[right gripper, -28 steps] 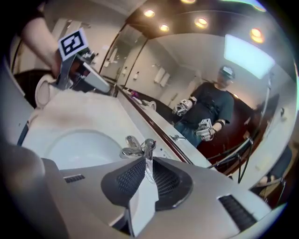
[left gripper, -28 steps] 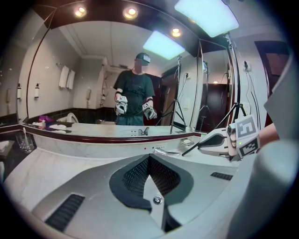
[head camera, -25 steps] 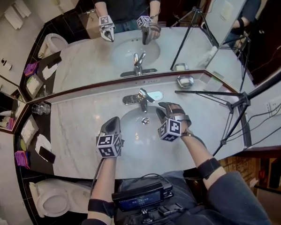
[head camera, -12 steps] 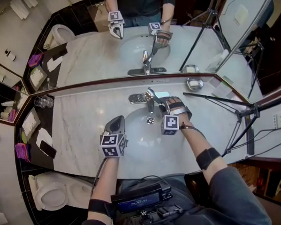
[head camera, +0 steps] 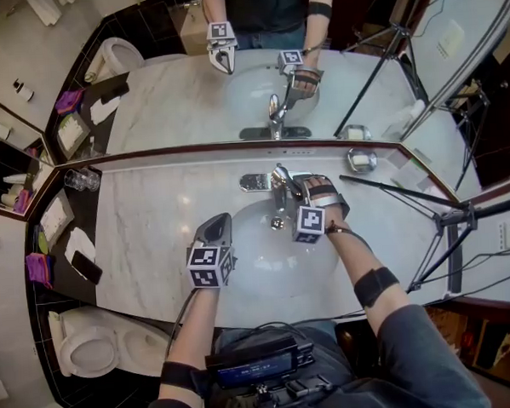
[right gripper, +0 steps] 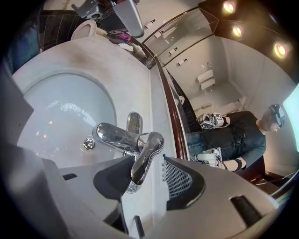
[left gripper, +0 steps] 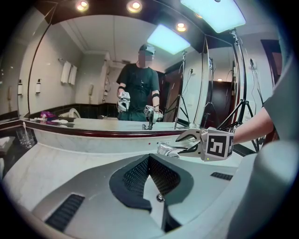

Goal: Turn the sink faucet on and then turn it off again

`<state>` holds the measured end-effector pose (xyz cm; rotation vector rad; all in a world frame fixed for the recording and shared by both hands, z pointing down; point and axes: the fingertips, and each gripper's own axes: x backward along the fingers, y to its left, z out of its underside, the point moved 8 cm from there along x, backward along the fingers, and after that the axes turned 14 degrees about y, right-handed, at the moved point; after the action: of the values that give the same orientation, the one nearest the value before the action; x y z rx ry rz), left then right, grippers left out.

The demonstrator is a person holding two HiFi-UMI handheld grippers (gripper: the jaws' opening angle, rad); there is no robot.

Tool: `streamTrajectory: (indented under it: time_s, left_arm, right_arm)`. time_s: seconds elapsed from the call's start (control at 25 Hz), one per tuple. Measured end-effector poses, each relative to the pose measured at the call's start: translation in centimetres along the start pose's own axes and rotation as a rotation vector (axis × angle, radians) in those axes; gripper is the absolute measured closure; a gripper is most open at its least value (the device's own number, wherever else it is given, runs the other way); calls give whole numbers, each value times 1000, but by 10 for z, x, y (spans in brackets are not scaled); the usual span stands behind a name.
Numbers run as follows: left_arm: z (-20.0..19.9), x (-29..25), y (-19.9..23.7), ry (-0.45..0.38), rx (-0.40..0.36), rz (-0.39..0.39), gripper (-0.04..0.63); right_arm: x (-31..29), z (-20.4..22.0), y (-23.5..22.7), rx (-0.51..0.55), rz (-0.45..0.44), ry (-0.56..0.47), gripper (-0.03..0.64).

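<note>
**Right claw astride the faucet lever, left claw idle**

Head view: the faucet (head camera: 275, 182) sits at the back rim of the basin (head camera: 253, 254), just under the mirror (head camera: 232, 89). My right gripper (head camera: 287, 193) is up against it from the right, pointing in at the handle. My left gripper (head camera: 218, 224) hangs over the basin's left edge, well apart from the faucet, so the right hand is plainly the nearer one.

Left gripper view: the left gripper (left gripper: 149, 158) is clenched on nothing. Beyond it, across the counter (left gripper: 70, 154), the right gripper (left gripper: 189, 141) is at the faucet (left gripper: 167, 150).

Right gripper view: the right gripper (right gripper: 145, 162) has just been opening and now stands wide, released. The lever (right gripper: 148, 147) reaches from the faucet body back toward me, its long axis running straight into the gap, its free end between the pads. I cannot tell whether either pad touches it. The spout (right gripper: 112, 134) points away to the left, over the basin (right gripper: 56, 107). I judge that the next move is to close on the lever or nudge it.
</note>
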<state>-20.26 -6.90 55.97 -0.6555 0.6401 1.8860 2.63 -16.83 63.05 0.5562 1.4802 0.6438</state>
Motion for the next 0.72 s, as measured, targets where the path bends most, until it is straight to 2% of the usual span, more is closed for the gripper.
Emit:
streamTrajectory:
  time_s: [0.12,0.44,0.56,0.72]
  left_arm:
    - [3,-1,1,7,1,3,592]
    - [5,-2,-1,16,-1,12,592]
    - [5,-2,-1,17,-2,11,592]
    - [7,-2,0,20,1,9,592]
  right_arm:
    - [0,-2,-4,-18,23,-4,402]
    - [2,-2,-11,-96,-20,36,417]
    - [2,-5,-18,-113,-9,20,420]
    - [1,-6,-23,-139,-37,29,420]
